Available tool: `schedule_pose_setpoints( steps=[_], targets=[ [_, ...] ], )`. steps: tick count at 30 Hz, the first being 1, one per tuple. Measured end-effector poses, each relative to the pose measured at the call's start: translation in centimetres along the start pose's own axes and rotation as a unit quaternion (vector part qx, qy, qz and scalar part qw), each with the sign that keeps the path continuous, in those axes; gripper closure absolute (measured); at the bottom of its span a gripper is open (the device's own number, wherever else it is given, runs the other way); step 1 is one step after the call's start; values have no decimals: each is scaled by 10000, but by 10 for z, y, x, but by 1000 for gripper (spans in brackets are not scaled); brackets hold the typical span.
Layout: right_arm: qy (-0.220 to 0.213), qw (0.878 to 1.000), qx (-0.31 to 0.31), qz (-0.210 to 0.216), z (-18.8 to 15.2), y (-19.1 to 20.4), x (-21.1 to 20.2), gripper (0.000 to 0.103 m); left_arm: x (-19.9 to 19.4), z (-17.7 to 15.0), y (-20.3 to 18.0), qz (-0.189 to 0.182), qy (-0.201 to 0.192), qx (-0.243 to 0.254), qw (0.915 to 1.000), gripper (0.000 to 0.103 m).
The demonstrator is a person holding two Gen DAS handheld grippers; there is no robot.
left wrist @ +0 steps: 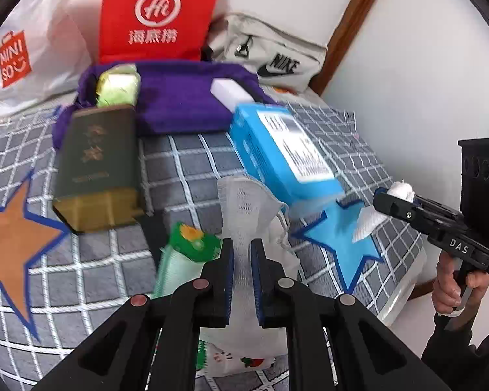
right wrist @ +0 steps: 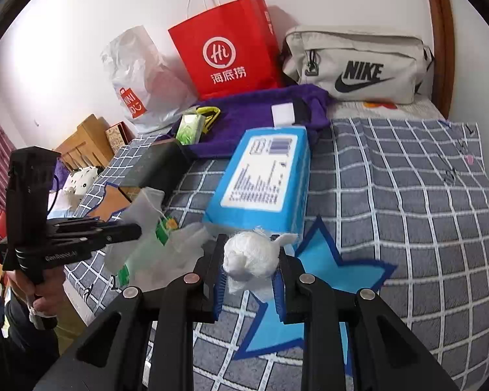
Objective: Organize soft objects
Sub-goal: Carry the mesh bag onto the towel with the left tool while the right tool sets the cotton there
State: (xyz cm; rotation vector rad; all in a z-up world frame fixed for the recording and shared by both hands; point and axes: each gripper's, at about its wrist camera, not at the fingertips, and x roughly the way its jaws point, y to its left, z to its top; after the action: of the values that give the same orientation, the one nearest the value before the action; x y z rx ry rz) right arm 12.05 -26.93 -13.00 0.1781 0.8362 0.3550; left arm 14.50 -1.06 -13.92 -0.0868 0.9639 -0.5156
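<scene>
A: We're on a bed with a grey checked quilt (right wrist: 407,176), white wall behind, shopping bags lined up along it.

B: Start at the left gripper (left wrist: 242,254): jaws clenched tight on a white mesh pouch (left wrist: 244,202), the netting pinched flat between the pads and hanging over a green-topped packet (left wrist: 185,251).

A: And the right gripper (right wrist: 249,257): jaws clamped on a white gauze wad (right wrist: 249,254), a crumpled ball with a tail sticking out to one side, held above the blue felt star (right wrist: 329,260).

B: Outward from there, a light blue box (right wrist: 260,176) lies flat just beyond the star, and a dark green box (left wrist: 97,163) sits near an orange felt star (left wrist: 13,238).

A: Further back, a purple cloth (left wrist: 179,97) with a green tissue pack (left wrist: 119,86) on it, then the red paper bag (right wrist: 225,45), a Miniso plastic bag (right wrist: 137,88) and a grey Nike pouch (right wrist: 355,65).

B: Progress?

A: Early to middling, I'd say. Both soft pieces are gripped, neither is put down anywhere. The stars look like sorting spots, though that's my guess, and both are bare.

B: So both placements remain, and the cloth and tissue pack may need sorting too.
</scene>
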Motion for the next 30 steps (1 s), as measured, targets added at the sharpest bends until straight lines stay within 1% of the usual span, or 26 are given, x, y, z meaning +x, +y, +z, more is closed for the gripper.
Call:
schedule_pose_setpoints(
  steps=[4,7,12,18,23,30],
  targets=[
    [-29,9999,-97,32,13,6,2,78,-10,10,5,135,-159,-2,9998,92],
    [-29,9998,-169,42,22,10,5,78,-15,17,13,220,-239,-143,9994,92],
    [-69,9994,-330,54,42,19,10,78,-19,30,26,498,-330,-410,9974,92],
    [-70,9988,-481,35,70,25,23,78,-22,54,39,662,-433,-626,9949,92],
    [-69,9987,-505,-49,99,24,39,78,-18,79,47,739,-471,-653,9940,92],
    [7,9991,-396,-126,138,11,67,78,-2,112,57,772,-460,-668,9937,92]
  ],
)
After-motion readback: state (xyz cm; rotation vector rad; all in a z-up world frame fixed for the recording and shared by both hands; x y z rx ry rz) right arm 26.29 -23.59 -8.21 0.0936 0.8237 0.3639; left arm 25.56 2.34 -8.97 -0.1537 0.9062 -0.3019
